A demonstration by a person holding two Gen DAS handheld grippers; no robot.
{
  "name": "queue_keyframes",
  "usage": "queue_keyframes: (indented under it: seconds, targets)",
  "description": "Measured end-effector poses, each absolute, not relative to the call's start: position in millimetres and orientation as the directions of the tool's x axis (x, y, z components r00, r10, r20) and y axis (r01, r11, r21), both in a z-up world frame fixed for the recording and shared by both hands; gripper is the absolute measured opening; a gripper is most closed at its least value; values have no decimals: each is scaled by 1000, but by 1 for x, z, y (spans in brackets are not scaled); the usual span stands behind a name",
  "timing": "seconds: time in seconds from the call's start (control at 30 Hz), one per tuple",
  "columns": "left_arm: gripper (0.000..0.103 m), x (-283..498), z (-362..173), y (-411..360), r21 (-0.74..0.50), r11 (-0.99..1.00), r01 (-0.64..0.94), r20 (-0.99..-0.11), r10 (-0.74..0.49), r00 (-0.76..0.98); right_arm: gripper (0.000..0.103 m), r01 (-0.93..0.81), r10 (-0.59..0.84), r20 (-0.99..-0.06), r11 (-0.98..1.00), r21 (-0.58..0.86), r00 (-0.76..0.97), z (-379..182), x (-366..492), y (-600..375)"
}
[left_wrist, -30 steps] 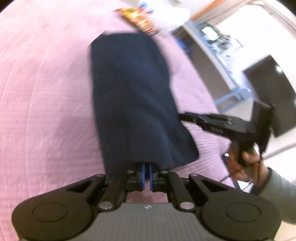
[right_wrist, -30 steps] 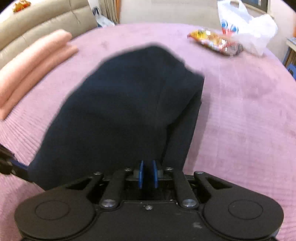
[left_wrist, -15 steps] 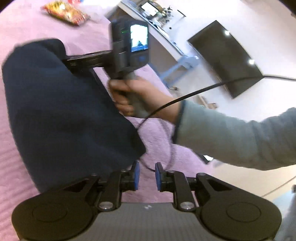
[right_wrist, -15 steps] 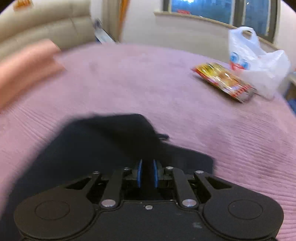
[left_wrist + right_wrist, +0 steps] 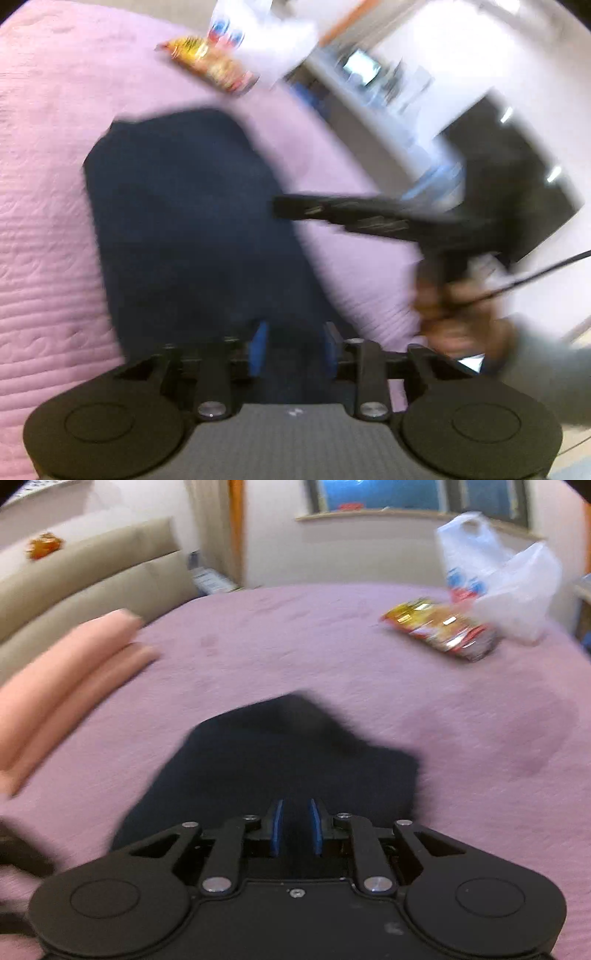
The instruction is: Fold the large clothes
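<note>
A dark navy garment [image 5: 184, 221] lies folded into a long block on the pink quilted bed cover [image 5: 44, 221]. My left gripper [image 5: 293, 347] hangs over its near end, blue pads apart and closing, with the cloth lying under and between them but not pinched. To the right of the garment a person's hand [image 5: 443, 306] holds my right gripper [image 5: 280, 206], its tip at the cloth's right edge. The right wrist view shows the garment [image 5: 288, 760] just ahead of the right gripper [image 5: 295, 827], whose jaws are opening with dark cloth beneath the gap. Both views are blurred.
A yellow-red snack packet [image 5: 439, 631] and a white plastic bag [image 5: 498, 576] lie at the far side of the cover [image 5: 332, 646]. A folded pink blanket [image 5: 62, 679] lies left, beside a beige headboard [image 5: 92, 572]. A dark screen [image 5: 517, 177] stands beyond the bed.
Both grippers held the garment's edge a second ago; the pads of both now stand apart. The garment has been laid over into a shorter block, and the right gripper has drawn back to its side.
</note>
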State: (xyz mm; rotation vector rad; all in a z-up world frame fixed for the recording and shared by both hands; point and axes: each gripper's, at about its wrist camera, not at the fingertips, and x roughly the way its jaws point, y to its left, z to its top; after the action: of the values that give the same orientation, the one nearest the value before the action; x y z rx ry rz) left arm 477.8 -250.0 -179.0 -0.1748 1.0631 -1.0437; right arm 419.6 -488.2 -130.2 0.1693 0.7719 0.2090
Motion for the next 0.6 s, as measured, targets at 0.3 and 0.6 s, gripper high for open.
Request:
queue_keyframes:
  seconds: [0.3, 0.6]
  targets:
    - [7, 460, -199, -223, -617, 572, 540, -642, -763, 74, 8, -49, 251, -779, 961, 273, 575, -177, 361, -487]
    - [17, 458, -174, -183, -669, 565, 482, -594, -797, 109, 75, 8, 207, -801, 967, 256, 562, -141, 316, -499]
